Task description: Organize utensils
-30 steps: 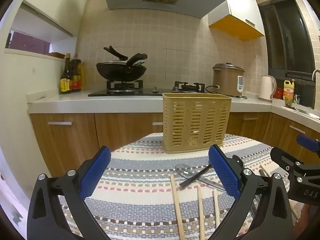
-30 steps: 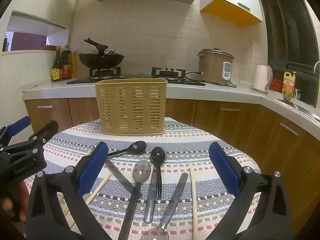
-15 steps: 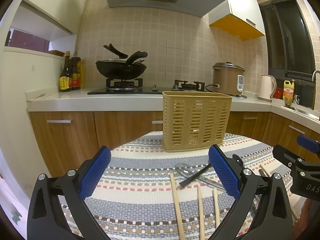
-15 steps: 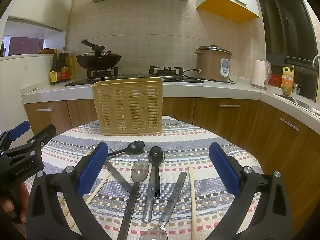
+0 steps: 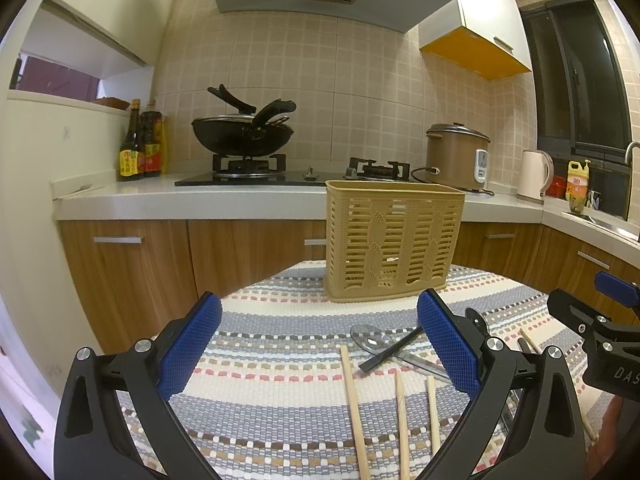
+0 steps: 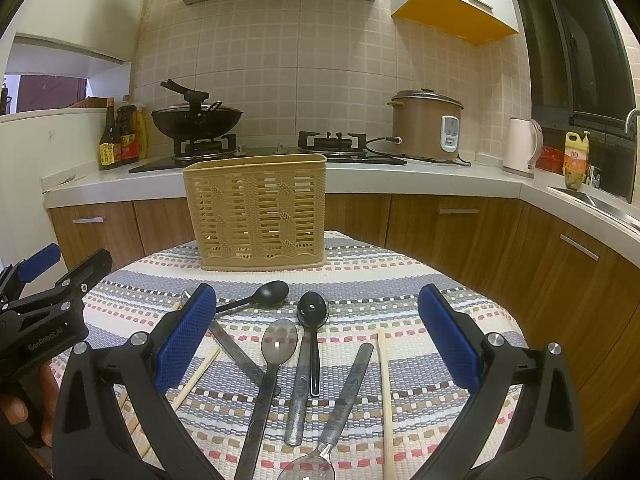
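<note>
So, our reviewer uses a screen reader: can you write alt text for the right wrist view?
The open right gripper hovers over spoons, a knife and chopsticks scattered on a striped woven cloth. A tan slotted utensil basket stands behind them, and the left gripper shows at the left edge.

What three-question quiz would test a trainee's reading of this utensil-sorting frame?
1. True or false: the left gripper is shut on a chopstick.
2. In the right wrist view, which spoon lies nearest the beige basket? A) the all-black spoon B) the silver-bowled spoon C) the spoon at the bottom edge
3. Fill in: the utensils lie on a striped woven ____.

Key
1. False: both grippers are open and hold nothing; the right gripper too.
2. A
3. Cloth
</note>
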`<action>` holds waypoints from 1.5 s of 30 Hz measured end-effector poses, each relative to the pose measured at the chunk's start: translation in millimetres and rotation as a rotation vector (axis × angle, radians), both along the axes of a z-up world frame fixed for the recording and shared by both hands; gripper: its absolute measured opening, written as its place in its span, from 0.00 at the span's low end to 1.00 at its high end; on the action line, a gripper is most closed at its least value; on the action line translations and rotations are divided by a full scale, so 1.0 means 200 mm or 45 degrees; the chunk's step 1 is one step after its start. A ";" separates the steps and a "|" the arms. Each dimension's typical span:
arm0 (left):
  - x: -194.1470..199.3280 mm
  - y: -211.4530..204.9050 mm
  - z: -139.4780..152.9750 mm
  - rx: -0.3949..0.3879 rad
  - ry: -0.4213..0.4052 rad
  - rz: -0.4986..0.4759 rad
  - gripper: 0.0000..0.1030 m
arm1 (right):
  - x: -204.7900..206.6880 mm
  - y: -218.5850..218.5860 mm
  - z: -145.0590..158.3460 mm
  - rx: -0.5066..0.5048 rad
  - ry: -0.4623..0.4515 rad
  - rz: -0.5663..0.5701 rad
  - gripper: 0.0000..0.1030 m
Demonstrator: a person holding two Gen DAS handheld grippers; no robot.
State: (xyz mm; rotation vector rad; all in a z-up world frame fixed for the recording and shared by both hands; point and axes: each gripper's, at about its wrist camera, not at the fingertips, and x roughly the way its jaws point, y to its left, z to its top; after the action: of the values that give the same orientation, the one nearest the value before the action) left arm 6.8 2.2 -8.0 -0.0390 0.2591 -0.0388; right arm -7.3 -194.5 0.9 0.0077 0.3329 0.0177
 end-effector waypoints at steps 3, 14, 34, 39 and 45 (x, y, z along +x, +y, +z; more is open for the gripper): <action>0.00 0.00 0.00 -0.001 0.002 0.000 0.92 | 0.00 -0.01 0.00 0.007 0.003 -0.002 0.93; 0.00 0.01 -0.01 -0.006 0.007 0.001 0.92 | 0.00 -0.01 0.01 0.002 0.007 0.005 0.93; 0.00 0.01 0.00 -0.005 0.010 0.001 0.92 | 0.00 0.00 0.00 0.005 -0.003 0.005 0.93; 0.01 0.01 0.00 -0.004 0.011 0.000 0.92 | 0.00 0.00 0.00 0.004 0.002 0.006 0.93; 0.01 0.01 0.00 -0.006 0.014 0.000 0.92 | 0.04 -0.01 -0.02 0.003 0.037 -0.035 0.93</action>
State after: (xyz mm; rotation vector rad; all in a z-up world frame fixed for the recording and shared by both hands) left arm 8.1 3.8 -8.8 -0.0438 0.2698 -0.0388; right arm -0.2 -196.0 -2.6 0.0152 0.3618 -0.0089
